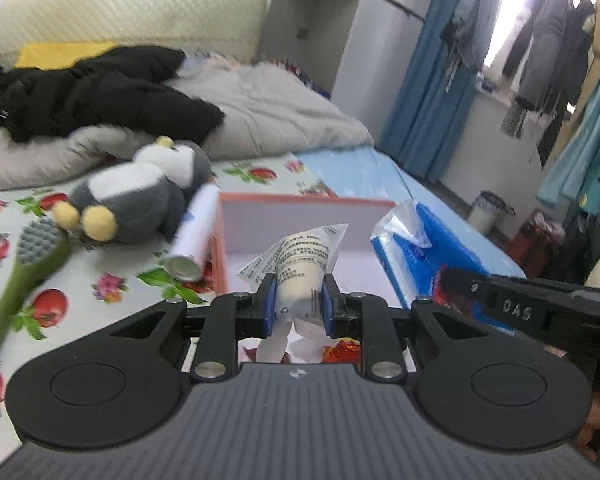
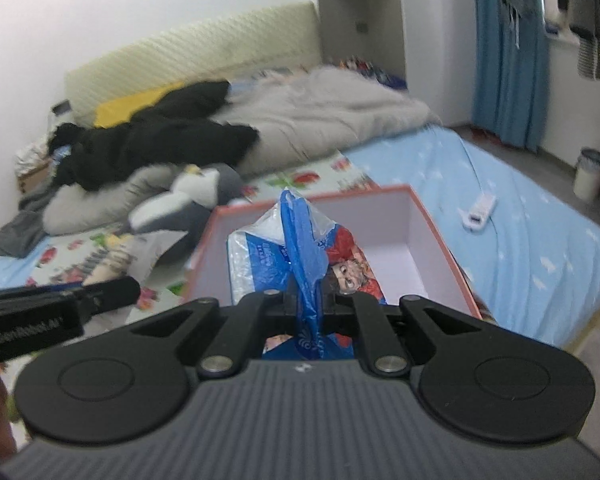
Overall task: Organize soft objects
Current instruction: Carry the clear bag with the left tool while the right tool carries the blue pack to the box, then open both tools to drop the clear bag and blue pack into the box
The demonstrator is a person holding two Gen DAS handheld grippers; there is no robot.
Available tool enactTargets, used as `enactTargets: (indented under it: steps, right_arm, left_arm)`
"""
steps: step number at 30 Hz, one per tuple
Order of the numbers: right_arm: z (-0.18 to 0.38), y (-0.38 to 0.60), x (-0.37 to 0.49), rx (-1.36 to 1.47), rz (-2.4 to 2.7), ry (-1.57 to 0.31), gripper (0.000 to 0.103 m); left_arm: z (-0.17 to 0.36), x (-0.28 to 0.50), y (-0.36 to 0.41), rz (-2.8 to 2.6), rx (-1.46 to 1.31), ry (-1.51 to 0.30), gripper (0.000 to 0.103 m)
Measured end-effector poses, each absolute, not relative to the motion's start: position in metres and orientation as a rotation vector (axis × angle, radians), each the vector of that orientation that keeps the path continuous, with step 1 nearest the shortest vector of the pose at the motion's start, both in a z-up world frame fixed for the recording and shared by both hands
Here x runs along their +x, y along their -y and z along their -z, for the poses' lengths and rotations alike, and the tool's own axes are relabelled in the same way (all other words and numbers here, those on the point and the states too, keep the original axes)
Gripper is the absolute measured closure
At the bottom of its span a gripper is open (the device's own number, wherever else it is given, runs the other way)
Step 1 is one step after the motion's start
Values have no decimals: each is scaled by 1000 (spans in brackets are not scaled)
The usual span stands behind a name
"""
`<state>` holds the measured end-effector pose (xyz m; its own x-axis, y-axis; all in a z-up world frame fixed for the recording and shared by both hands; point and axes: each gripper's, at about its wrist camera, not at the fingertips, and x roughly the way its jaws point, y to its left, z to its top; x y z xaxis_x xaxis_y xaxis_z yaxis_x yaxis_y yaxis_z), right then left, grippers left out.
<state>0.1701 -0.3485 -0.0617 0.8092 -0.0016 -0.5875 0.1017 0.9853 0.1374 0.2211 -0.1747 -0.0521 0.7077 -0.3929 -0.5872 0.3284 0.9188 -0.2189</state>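
My left tool (image 1: 299,300) sits closest in view, its blue pads clamped on a crumpled white tube (image 1: 300,266) with printed text, held over the near edge of the pink-rimmed box (image 1: 300,200). My right tool (image 2: 307,300) is pinched tight on the blue plastic wrap of a tissue pack (image 2: 300,256) (cartoon face on its front), which hangs inside that box (image 2: 432,216). The box rests on the bed (image 2: 520,248), on a fruit-print sheet (image 1: 40,308). Left of it lie a grey and white plush penguin (image 1: 140,196), a white cylinder (image 1: 192,236) against the box wall, and a green-handled brush (image 1: 24,276). A black garment (image 1: 100,96) sprawls on the grey quilt (image 1: 284,112) behind.
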Motion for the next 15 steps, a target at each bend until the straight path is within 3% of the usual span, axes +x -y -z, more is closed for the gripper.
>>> enactTargets:
  steps: [15]
  right_arm:
    - [136, 387, 230, 198, 91, -860, 92]
  left_arm:
    - [122, 312, 241, 424, -22, -895, 73]
